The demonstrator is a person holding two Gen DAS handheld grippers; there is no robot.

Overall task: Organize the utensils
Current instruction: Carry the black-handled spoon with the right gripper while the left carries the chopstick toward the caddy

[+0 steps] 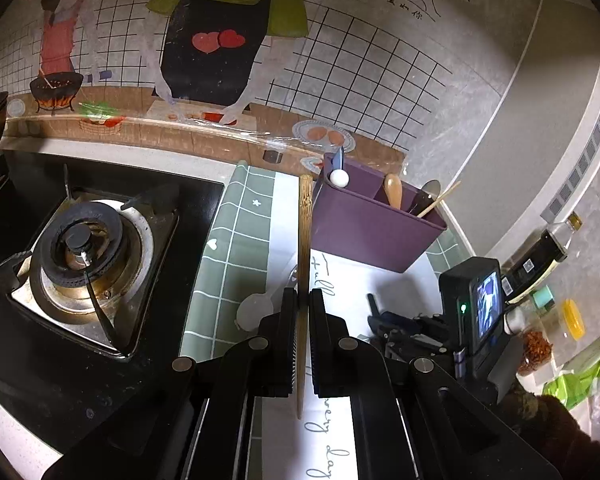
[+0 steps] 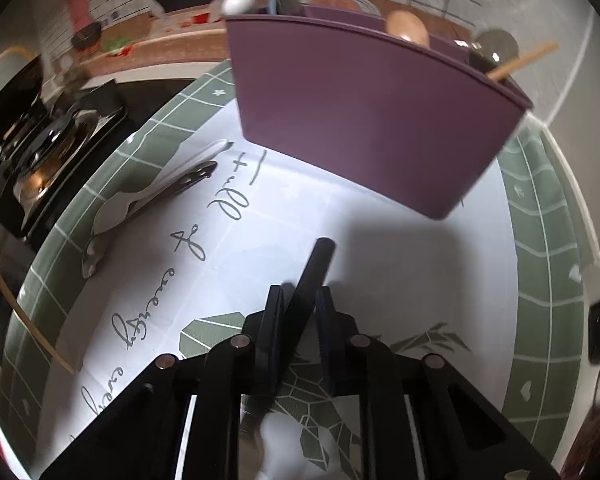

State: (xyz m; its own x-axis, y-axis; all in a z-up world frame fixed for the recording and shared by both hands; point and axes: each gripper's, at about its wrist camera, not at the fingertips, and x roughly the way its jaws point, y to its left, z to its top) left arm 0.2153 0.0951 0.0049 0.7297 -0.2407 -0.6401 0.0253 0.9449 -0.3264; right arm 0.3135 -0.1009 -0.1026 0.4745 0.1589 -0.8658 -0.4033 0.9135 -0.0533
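In the left wrist view, the left tongs (image 1: 304, 300) are closed on a wooden utensil handle (image 1: 305, 240); its long axis runs straight away from the camera, with its far end just left of the purple organizer (image 1: 376, 232).

In the right wrist view, the right tongs (image 2: 298, 300) grip a black handle (image 2: 314, 276). It leans right and points toward the organizer. Two spoons (image 2: 140, 204) lie on the mat (image 2: 540, 280), left of the organizer.

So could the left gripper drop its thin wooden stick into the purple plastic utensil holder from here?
Probably yes. The left gripper is shut on the wooden stick, and the purple holder stands just ahead, its near-left compartment open at the top with nothing between.
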